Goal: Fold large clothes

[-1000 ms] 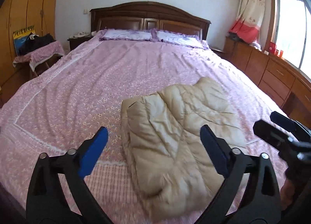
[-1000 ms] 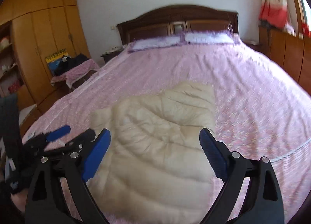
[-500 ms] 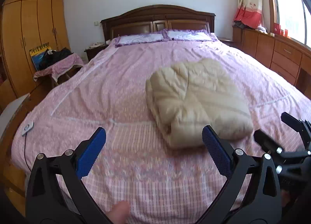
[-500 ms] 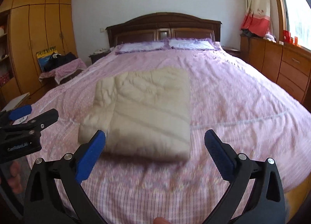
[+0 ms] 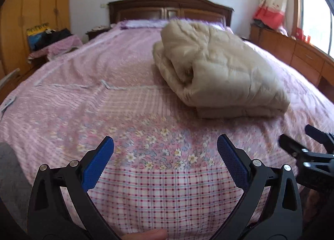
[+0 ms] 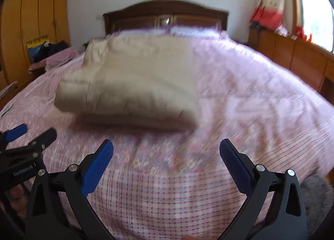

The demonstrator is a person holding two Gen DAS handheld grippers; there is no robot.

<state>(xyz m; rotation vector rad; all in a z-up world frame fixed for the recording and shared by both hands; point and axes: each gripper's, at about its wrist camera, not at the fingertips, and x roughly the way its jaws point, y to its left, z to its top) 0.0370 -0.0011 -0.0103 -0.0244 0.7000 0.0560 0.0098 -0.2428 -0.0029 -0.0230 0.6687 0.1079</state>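
The beige padded jacket (image 5: 219,69) lies folded into a thick, squarish bundle on the pink bedspread (image 5: 129,119), in the upper right of the left wrist view and the upper left of centre in the right wrist view. Its layers are stacked with the doubled edge facing the foot of the bed, probably so the bundle holds its shape without help; nothing touches it. The right wrist view is smeared, so I cannot say how neat the far edge is.

The left gripper (image 5: 165,154) sits low in its own frame with blue pads (image 5: 98,162) spread wide and only flowered cloth between them. The right gripper (image 6: 166,156) likewise stands wide apart and empty, over the checked border of the bedspread. Each one shows at the side edge of the other's view, so the two hang side by side near the foot of the bed, well short of the jacket. That placement suits a fold judged complete: both tools are clear of the garment.

Behind, a dark wooden headboard (image 5: 170,8) closes the bed.
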